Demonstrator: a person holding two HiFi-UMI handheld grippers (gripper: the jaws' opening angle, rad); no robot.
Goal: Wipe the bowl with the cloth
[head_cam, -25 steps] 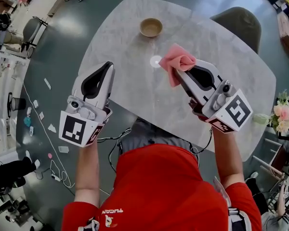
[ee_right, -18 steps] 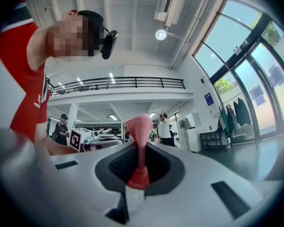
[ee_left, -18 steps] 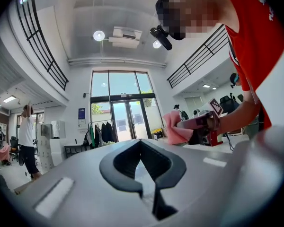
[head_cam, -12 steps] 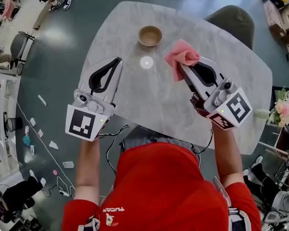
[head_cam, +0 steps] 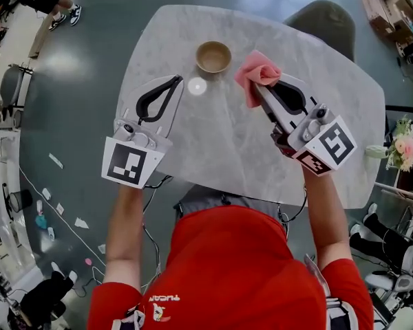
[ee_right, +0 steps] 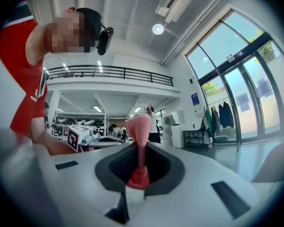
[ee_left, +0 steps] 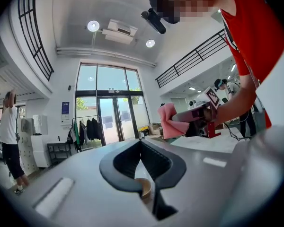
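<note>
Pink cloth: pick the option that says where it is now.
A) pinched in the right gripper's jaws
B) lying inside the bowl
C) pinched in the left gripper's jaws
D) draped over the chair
A: the pink cloth bunches out from between the jaws of the right gripper, which are closed on it. It is clear of the wooden bowl, and the left gripper is shut with nothing in it.

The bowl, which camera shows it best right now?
The head view: the whole bowl shows from above, standing on the table. The left gripper view catches only a sliver low between its jaws. The right gripper view does not show it.
</note>
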